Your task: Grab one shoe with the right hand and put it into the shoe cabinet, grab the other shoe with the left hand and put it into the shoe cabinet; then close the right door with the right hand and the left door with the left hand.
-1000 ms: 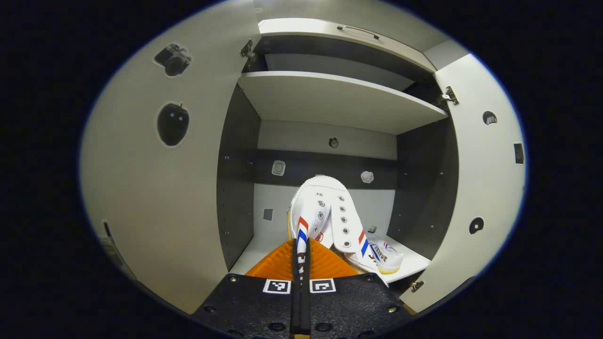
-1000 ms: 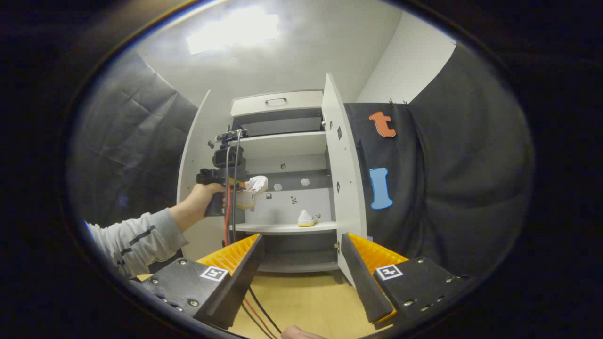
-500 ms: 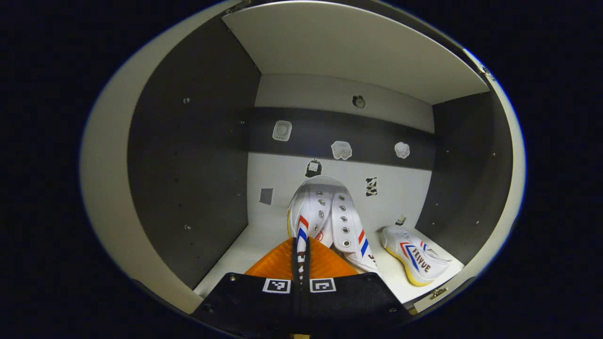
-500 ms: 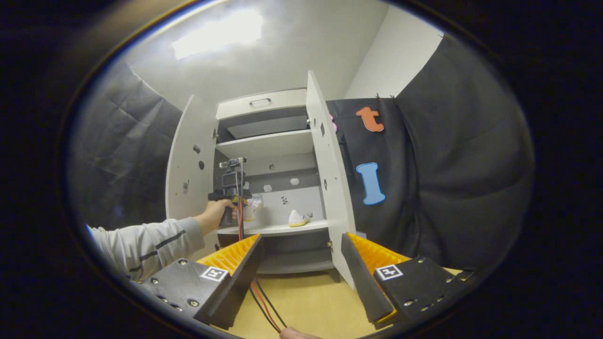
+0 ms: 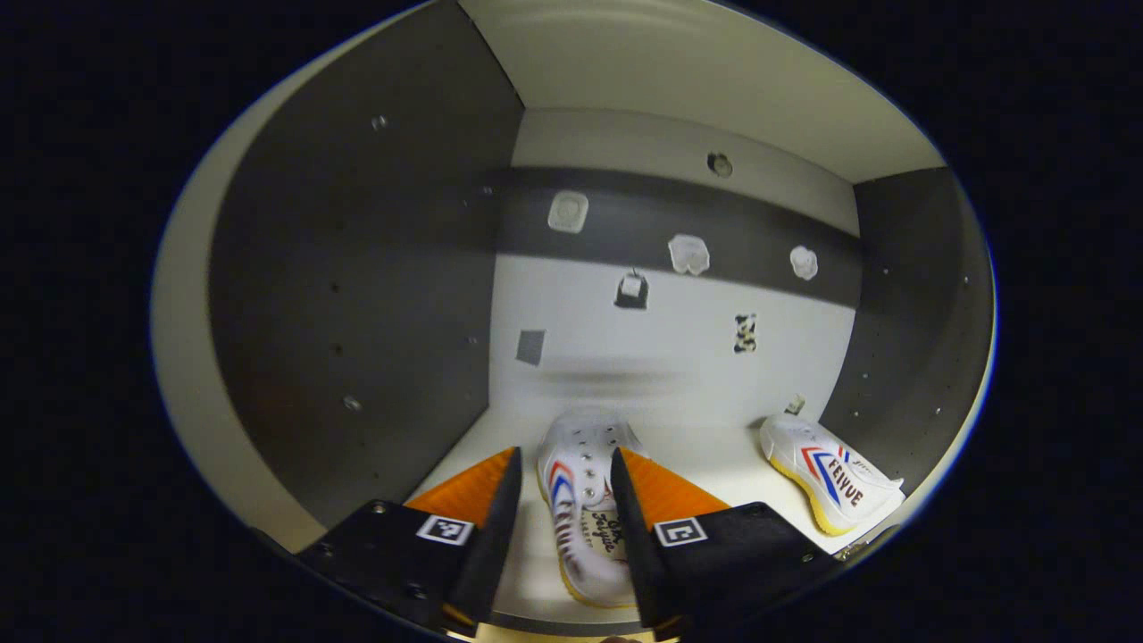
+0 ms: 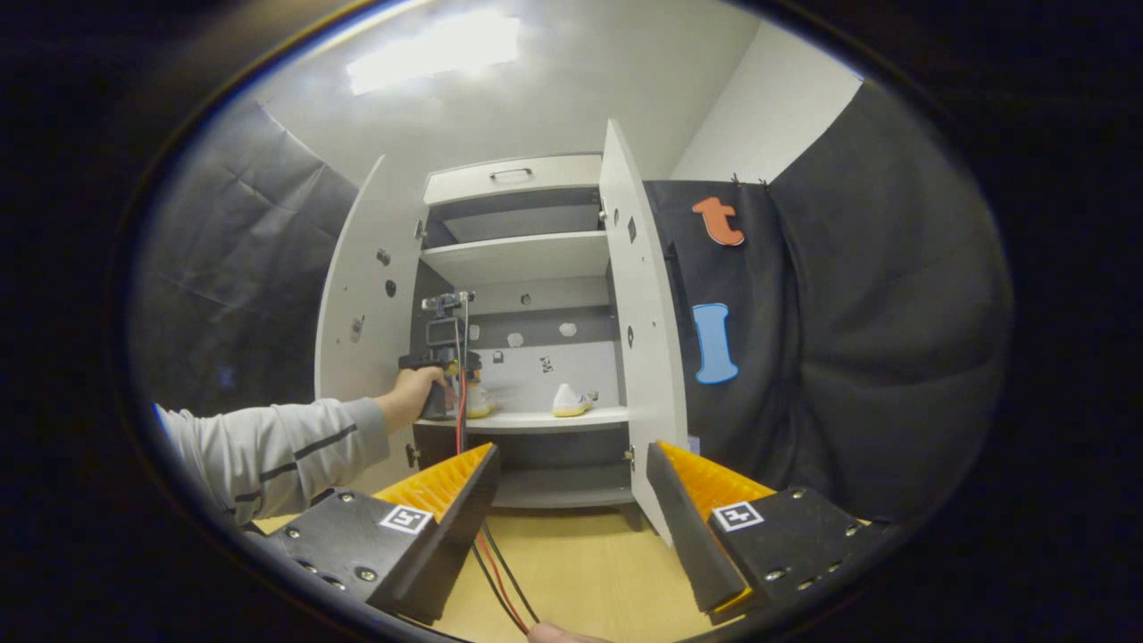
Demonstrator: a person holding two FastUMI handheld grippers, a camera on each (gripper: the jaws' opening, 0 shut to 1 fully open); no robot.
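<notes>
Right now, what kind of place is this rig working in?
Likely a staged recording booth, not a home: black cloth wall, a white shoe cabinet with both doors open, two white sneakers on its shelf, wooden floor.

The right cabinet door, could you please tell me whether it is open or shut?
Open. In the right gripper view the right door swings outward, edge toward the camera, exposing the shelf with a shoe.

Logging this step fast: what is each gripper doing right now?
Left gripper: open, its fingers on either side of the shoe on the cabinet shelf.
Right gripper: open, holding nothing.
</notes>
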